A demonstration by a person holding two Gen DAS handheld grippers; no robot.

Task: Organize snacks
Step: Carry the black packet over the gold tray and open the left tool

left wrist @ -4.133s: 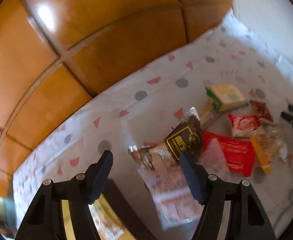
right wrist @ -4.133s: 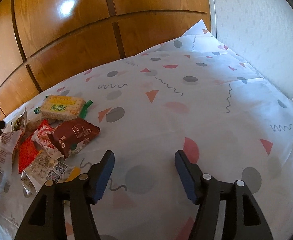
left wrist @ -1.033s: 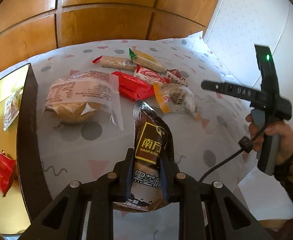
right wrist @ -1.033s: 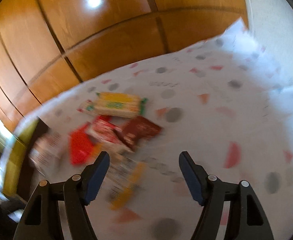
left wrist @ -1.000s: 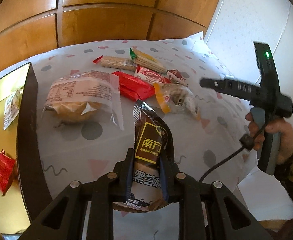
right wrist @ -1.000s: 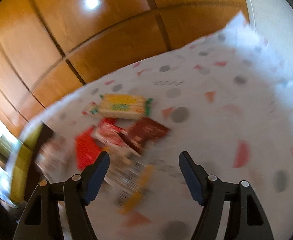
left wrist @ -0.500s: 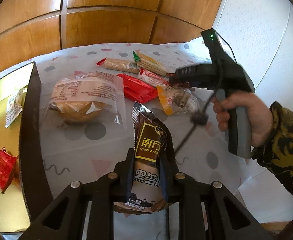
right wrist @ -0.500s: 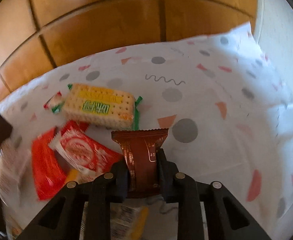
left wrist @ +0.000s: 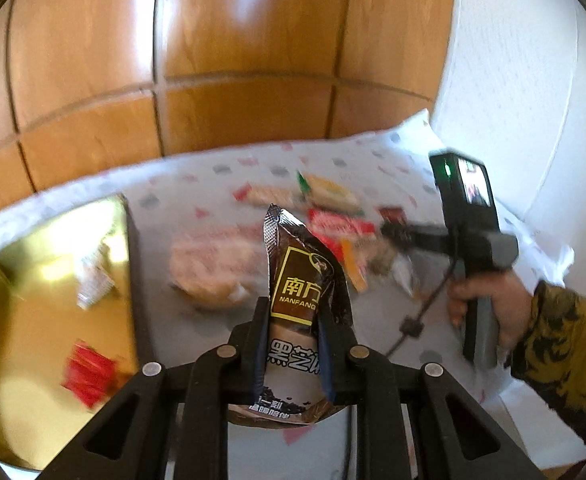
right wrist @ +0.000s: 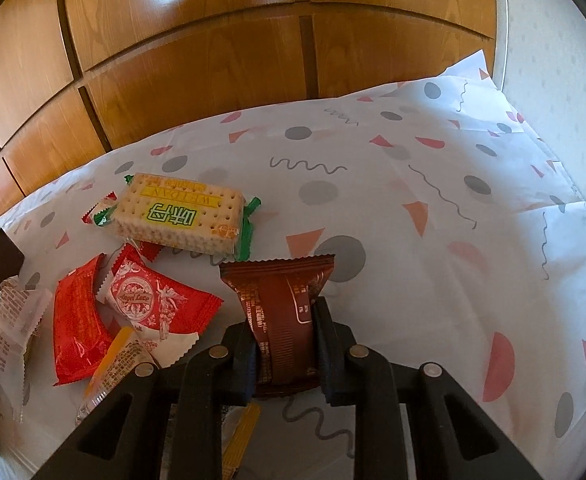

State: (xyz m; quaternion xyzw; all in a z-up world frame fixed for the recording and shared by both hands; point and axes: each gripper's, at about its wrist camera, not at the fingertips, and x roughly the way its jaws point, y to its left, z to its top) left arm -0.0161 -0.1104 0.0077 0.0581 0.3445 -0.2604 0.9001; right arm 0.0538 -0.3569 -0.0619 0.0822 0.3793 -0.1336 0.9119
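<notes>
We have both tongs closed on snacks. Our left tongs [left wrist: 291,340] are clamped on the dark sesame packet [left wrist: 301,280], which hangs clear of the desk, just right of the gold box [left wrist: 53,320]. Our right tongs [right wrist: 285,344] are shut on the brown wrapper [right wrist: 281,304], which sits low, right of the snack pile; whether it is clear of the patterned cloth [right wrist: 433,200] we cannot tell.

Judging progress: the gold box already holds at least a pale packet [left wrist: 93,280] and a red packet [left wrist: 89,372], so sorting is under way but far from finished. Beyond the box, on the cloth, we see a bread bun in clear wrap [left wrist: 213,264], a cracker pack with green ends [right wrist: 181,212], a plain red sachet [right wrist: 77,320], a red-and-white sachet [right wrist: 153,300] and an orange-edged clear packet [right wrist: 113,360]. We reckon the two held packets go in next, then the remaining pile.
</notes>
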